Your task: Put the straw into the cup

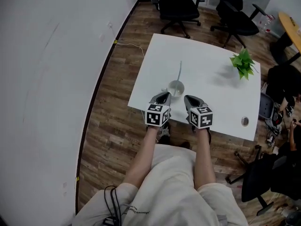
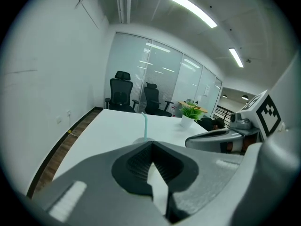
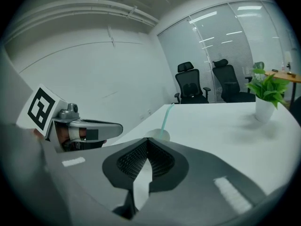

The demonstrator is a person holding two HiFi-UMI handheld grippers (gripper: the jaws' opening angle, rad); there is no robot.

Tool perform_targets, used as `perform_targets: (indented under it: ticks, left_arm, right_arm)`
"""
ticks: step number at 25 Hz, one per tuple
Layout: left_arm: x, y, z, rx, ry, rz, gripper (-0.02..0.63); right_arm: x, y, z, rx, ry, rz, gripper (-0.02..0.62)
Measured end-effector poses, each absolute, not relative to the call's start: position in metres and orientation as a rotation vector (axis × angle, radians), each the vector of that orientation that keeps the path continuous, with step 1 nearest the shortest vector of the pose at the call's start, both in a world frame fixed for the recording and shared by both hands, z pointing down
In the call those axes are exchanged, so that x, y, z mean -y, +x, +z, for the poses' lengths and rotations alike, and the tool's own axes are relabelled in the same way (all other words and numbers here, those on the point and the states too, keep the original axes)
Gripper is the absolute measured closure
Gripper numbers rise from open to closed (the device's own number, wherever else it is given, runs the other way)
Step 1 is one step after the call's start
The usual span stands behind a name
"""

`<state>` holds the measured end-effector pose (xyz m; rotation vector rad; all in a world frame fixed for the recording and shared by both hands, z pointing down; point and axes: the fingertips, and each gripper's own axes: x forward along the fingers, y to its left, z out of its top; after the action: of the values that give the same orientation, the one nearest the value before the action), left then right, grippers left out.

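At the near bench (image 1: 214, 95) edge, left gripper (image 1: 165, 96) and right gripper (image 1: 188, 99), both pressed together, empty. Just beyond, cup (image 1: 176, 87) with straw (image 1: 180, 73) standing inside. Seemingly finished; next, only a careful retreat without nudging the cup.

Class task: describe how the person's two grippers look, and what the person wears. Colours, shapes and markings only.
The left gripper and right gripper are matching grey beak-shaped shells with black ribbed pads inside. Each carries a white cube with black square markers. The person wears pale cream clothes; a black cable hangs at the left hip.
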<state>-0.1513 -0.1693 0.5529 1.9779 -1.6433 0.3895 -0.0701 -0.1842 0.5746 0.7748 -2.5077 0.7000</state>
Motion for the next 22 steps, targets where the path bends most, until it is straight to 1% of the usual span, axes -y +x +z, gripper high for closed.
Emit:
perform_targets:
  ticks: [12, 17, 22]
  left_arm:
    - [0.117, -0.140, 0.558, 1.731, 1.884, 0.329, 0.606]
    - [0.104, -0.123, 0.562, 1.727, 1.890, 0.340, 0.606]
    - [0.097, -0.125, 0.552, 1.763, 1.887, 0.321, 0.606]
  right_arm:
    - [0.139, -0.053, 0.579, 2.515, 0.693, 0.620, 0.569]
    - [0.132, -0.036, 0.590, 2.517, 0.683, 0.655, 0.569]
    - [0.121, -0.025, 0.583, 2.500, 0.686, 0.571, 0.569]
